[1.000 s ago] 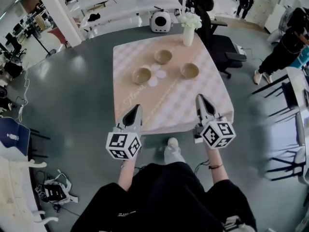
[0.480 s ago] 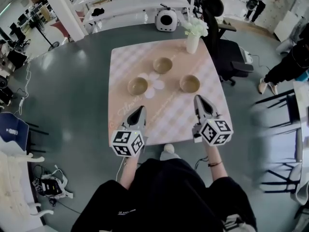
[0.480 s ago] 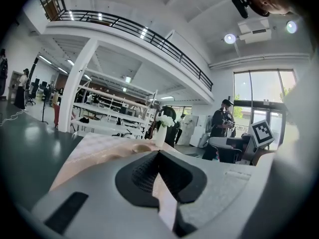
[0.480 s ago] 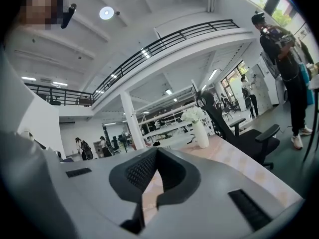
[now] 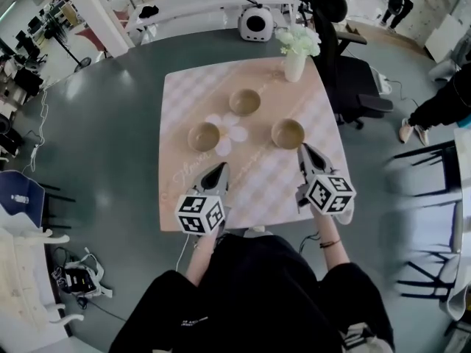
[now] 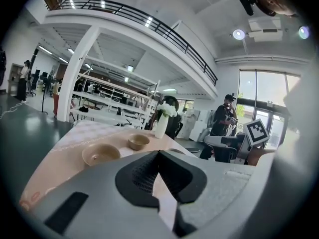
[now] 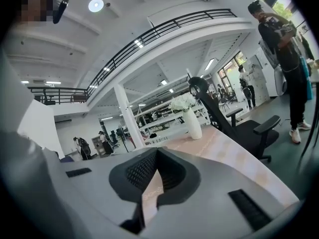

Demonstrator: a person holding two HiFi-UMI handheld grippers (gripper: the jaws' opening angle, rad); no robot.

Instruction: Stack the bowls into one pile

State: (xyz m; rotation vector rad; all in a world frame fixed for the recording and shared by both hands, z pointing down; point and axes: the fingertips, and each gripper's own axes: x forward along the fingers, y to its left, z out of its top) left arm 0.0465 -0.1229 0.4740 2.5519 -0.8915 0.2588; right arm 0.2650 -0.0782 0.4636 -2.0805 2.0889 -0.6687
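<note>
Three tan bowls stand apart on the pink checked table [image 5: 184,87]: a left bowl [image 5: 204,136], a far bowl [image 5: 244,101] and a right bowl [image 5: 288,133]. My left gripper [image 5: 220,169] hovers over the table's near part, just short of the left bowl, shut and empty. My right gripper [image 5: 304,150] is shut too, with nothing in it, its tip close to the right bowl's near rim. In the left gripper view the left gripper [image 6: 158,153] has the left bowl [image 6: 101,154] and the far bowl [image 6: 138,141] ahead of it. No bowl shows past the right gripper [image 7: 157,150] in its own view.
A white vase of flowers [image 5: 295,57] stands at the table's far right corner. A black office chair [image 5: 353,79] sits right of the table, a white round device [image 5: 255,23] on the floor behind it. A person [image 5: 441,101] stands at the right edge.
Both grippers have moved forward from the table's near edge to over the tabletop, closer to the bowls. The person holding them has stepped up to the table. Both stay shut.
</note>
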